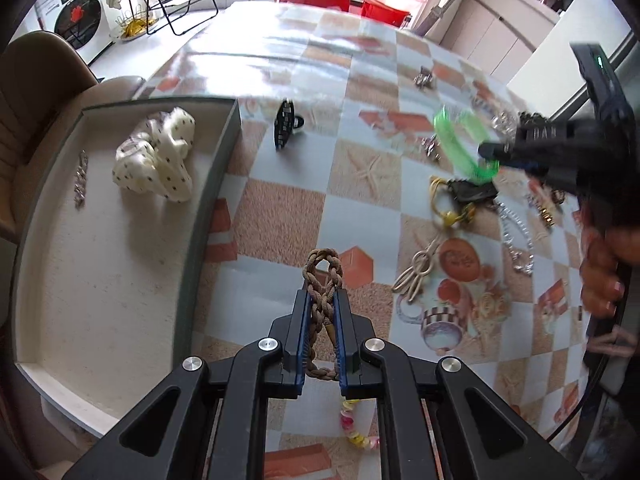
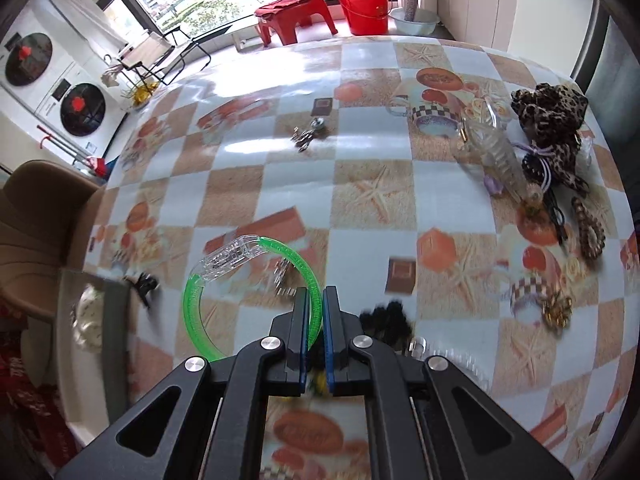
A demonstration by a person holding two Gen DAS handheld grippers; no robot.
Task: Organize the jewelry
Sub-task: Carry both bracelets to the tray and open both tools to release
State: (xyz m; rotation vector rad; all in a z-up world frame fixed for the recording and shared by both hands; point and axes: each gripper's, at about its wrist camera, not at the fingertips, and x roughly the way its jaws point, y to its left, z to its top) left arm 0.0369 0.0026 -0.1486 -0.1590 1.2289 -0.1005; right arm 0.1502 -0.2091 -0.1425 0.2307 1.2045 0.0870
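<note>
My left gripper (image 1: 322, 300) is shut on a brown braided cord bracelet (image 1: 322, 276), lifted off the checked tablecloth just right of the grey tray (image 1: 224, 148). In the tray lie a cream dotted scrunchie (image 1: 154, 156) and a silver chain (image 1: 81, 180). My right gripper (image 2: 316, 294) is shut on a green and clear plastic bangle (image 2: 244, 248), held above the table. In the left wrist view the right gripper (image 1: 486, 150) shows at the far right with the green bangle (image 1: 460, 144), a hand behind it.
Loose pieces lie on the table: a black hair clip (image 1: 285, 124), gold and black jewelry (image 1: 460, 196), a silver chain (image 1: 518, 236), a pastel bead bracelet (image 1: 354, 426). At the right are a leopard scrunchie (image 2: 550, 120), a clear hair claw (image 2: 500, 152), small silver pieces (image 2: 308, 134). A beige chair (image 1: 36, 80) stands beside the tray.
</note>
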